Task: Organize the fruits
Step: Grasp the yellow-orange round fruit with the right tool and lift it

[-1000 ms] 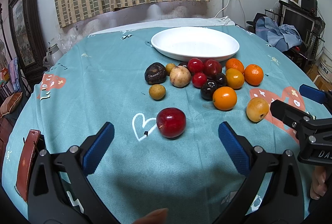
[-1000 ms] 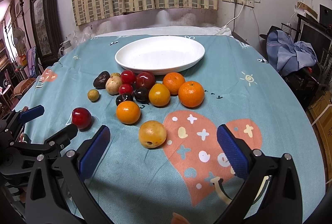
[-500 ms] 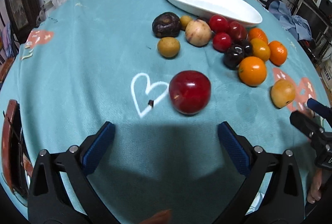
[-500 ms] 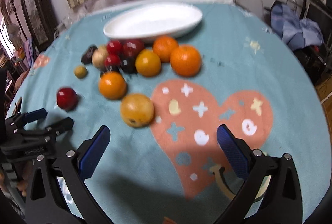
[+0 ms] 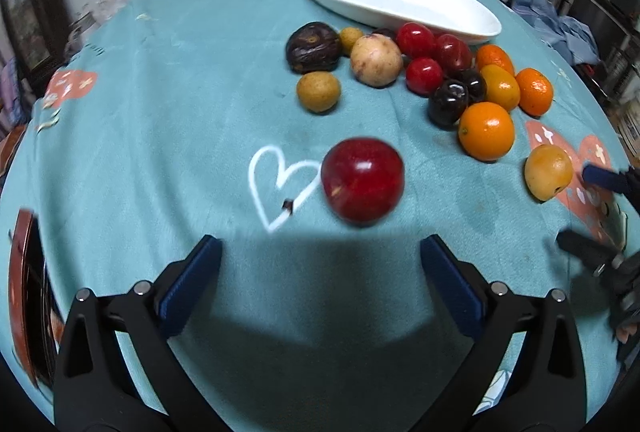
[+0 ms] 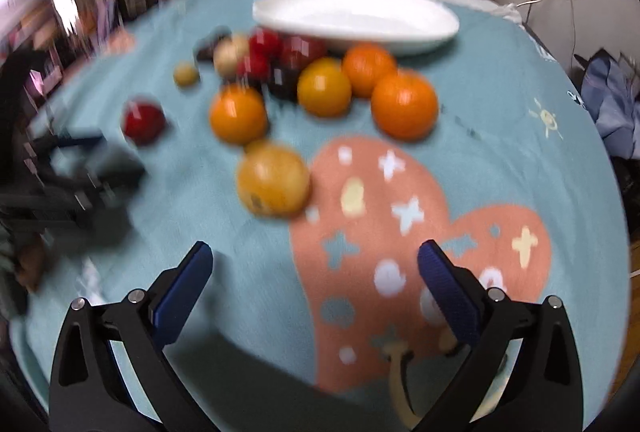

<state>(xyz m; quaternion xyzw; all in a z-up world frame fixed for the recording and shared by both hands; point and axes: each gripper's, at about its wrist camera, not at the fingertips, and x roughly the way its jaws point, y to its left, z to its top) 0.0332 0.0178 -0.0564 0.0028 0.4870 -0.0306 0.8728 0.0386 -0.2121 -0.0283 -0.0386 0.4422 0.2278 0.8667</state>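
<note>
A red apple (image 5: 362,181) lies alone on the teal cloth, just ahead of my open left gripper (image 5: 320,256), nothing between the fingers. Behind it sits a cluster of several fruits: oranges (image 5: 486,131), red fruits (image 5: 424,75), a dark plum (image 5: 448,103), a pale round fruit (image 5: 376,60) and a wrinkled dark fruit (image 5: 313,47). A white oval dish (image 5: 400,6) stands empty at the back. My right gripper (image 6: 314,264) is open, with a yellow-orange fruit (image 6: 273,181) a short way ahead and left of centre. The right view is blurred.
The round table wears a teal cloth (image 5: 160,104) with a white heart outline (image 5: 280,184) and a large pink heart print (image 6: 400,232). Clothes lie on furniture (image 5: 560,28) at the right. A brown strap (image 5: 24,296) lies by the table's left edge.
Both grippers have moved forward and lower over the table. The red apple looms larger before the left one, the yellow-orange fruit before the right one. Both stay open.
</note>
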